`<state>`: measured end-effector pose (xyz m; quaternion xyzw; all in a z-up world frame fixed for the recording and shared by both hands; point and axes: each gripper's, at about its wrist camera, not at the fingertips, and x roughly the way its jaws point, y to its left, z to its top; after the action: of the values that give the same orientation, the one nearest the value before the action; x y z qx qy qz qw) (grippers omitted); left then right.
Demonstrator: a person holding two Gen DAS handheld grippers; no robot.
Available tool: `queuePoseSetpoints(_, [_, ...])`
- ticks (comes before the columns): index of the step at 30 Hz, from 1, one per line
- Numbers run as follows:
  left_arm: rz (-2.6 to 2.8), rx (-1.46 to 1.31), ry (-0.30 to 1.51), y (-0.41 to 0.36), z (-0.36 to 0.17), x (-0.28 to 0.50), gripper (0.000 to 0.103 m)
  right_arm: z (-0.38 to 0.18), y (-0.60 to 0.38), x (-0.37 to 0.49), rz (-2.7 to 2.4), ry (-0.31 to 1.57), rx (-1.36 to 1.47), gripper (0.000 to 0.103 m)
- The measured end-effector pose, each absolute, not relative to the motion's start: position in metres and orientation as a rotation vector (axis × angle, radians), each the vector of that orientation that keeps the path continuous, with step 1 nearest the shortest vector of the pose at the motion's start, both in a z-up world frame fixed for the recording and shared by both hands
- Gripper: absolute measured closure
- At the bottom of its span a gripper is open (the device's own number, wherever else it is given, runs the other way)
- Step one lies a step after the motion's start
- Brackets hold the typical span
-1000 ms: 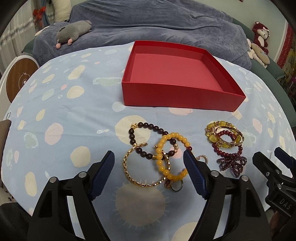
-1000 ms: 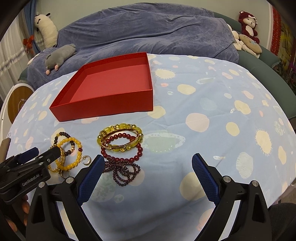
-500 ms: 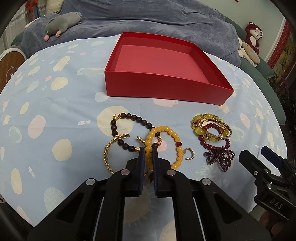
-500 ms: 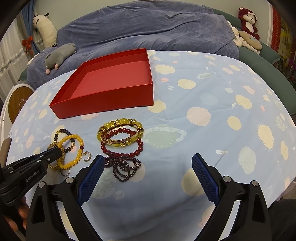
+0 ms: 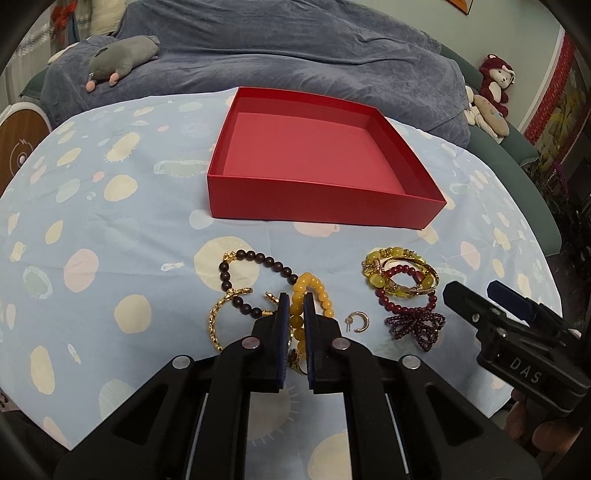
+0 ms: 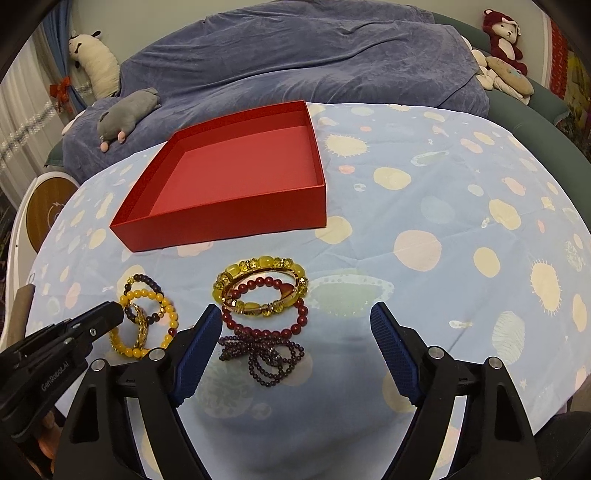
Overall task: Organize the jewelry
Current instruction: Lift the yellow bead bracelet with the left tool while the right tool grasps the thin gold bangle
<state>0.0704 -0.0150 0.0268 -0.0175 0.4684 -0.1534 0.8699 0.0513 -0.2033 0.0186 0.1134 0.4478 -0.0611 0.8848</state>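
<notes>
We look down steeply from both wrist cameras, close over the near edge of the desk [image 5: 110, 221]. Our left view faces along the left gripper [image 5: 296, 314] toward the red box [image 5: 317, 206] straight ahead. Our right view sits further right, so the box [image 6: 229, 218] lies up-left of the right gripper [image 6: 291, 332]. Both views share the box, the bracelets [image 5: 400, 277] [image 6: 258, 291] and the sofa [image 5: 295, 51] behind.

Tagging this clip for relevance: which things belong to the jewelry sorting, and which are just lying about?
Job:
red box
orange bead bracelet, in the left claw
dark bead bracelet
red bead bracelet

Lying about:
grey plush
red plush
blue blanket
</notes>
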Motion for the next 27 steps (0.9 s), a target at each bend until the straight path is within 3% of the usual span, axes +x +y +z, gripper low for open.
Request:
queuePoseSetpoints(16, [-0.317, -0.033, 1.001, -0.011, 0.018, 0.076, 0.095, -0.008, -0.178, 0.085, -0.088, 0.997, 0.152, 0.027])
queuePoseSetpoints(19, [-0.315, -0.035, 1.008, -0.011, 0.015, 0.077, 0.095, -0.013, -0.178, 0.089, -0.072, 1.017, 0.149, 0.043])
queuePoseSetpoints(27, [-0.326, -0.047, 1.017, -0.013, 0.014, 0.076, 0.095, -0.007, -0.182, 0.084, -0.057, 0.993, 0.171, 0.044])
